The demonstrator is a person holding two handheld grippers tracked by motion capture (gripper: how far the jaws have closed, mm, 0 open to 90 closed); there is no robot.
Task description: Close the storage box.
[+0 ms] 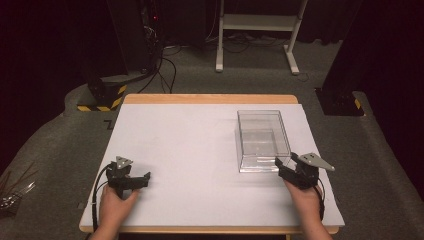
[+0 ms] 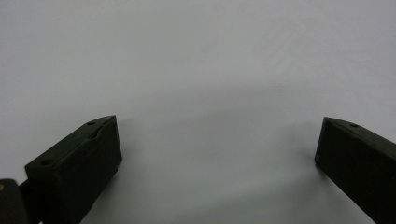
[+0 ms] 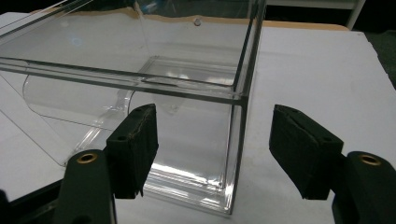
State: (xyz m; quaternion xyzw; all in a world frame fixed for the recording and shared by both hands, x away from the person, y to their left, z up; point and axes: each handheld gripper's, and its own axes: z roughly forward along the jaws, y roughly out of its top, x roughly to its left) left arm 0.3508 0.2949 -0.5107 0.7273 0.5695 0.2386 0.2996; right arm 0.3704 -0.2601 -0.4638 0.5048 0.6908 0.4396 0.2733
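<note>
A clear, empty plastic box (image 1: pixel 262 139) stands on the right half of the white table top (image 1: pixel 190 145). My right gripper (image 1: pixel 286 161) sits at the box's near right corner, held by a hand. In the right gripper view its jaws stand wide apart (image 3: pixel 212 114), and the box's near right corner edge (image 3: pixel 238 140) rises between them; I cannot tell whether the pads touch it. My left gripper (image 1: pixel 134 175) rests low over the bare table at the near left. It is open (image 2: pixel 217 126), with only white surface between its fingers (image 2: pixel 88 154).
The table has a wooden rim (image 1: pixel 210 98). On the carpet behind it are a white desk frame (image 1: pixel 260 25), black stands, cables and a yellow-black striped base (image 1: pixel 102 97). Some metal pieces (image 1: pixel 12 192) lie on the floor at far left.
</note>
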